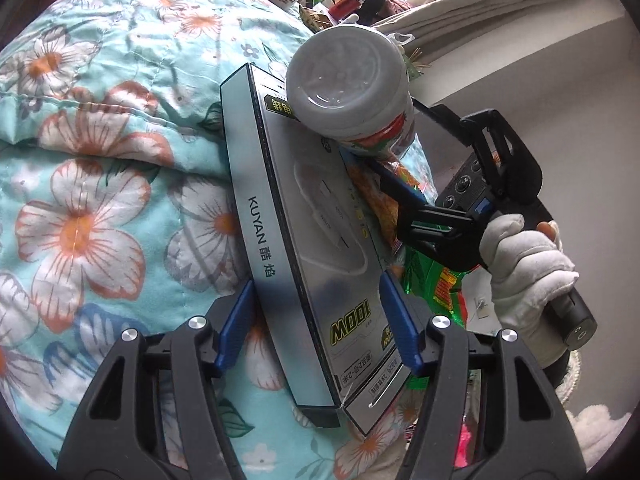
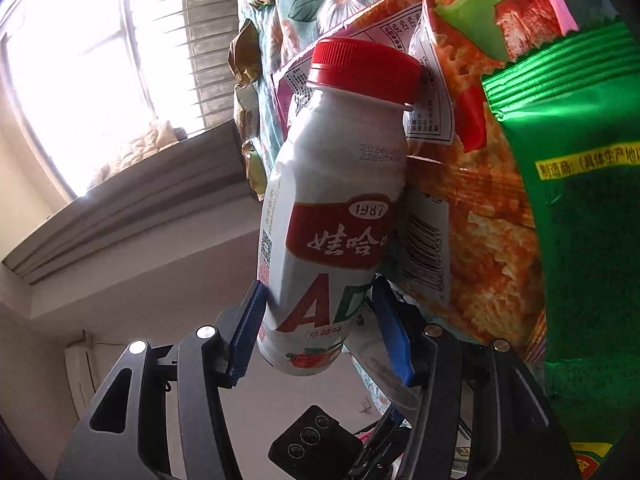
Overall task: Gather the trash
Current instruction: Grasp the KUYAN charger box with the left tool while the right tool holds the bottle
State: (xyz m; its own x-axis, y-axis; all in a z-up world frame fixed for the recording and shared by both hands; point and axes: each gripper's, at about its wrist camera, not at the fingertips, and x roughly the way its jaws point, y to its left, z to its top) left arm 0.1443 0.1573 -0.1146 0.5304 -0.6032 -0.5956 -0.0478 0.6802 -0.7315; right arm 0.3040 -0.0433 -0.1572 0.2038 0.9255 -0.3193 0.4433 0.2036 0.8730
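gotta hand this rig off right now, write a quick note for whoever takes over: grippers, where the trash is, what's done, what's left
Left gripper: closed on the silver KUYAN box, one blue pad on each side, held over the floral quilt.
Right gripper: closed on the white drink bottle, red cap on, gripped low on its body.
Other trash: an orange snack bag and a green snack bag lie right beside the bottle on the quilt; small wrappers lie along the quilt's edge.
Done: box and bottle picked up.
Left: drop both in a bin (none in view), then collect the bags and wrappers.
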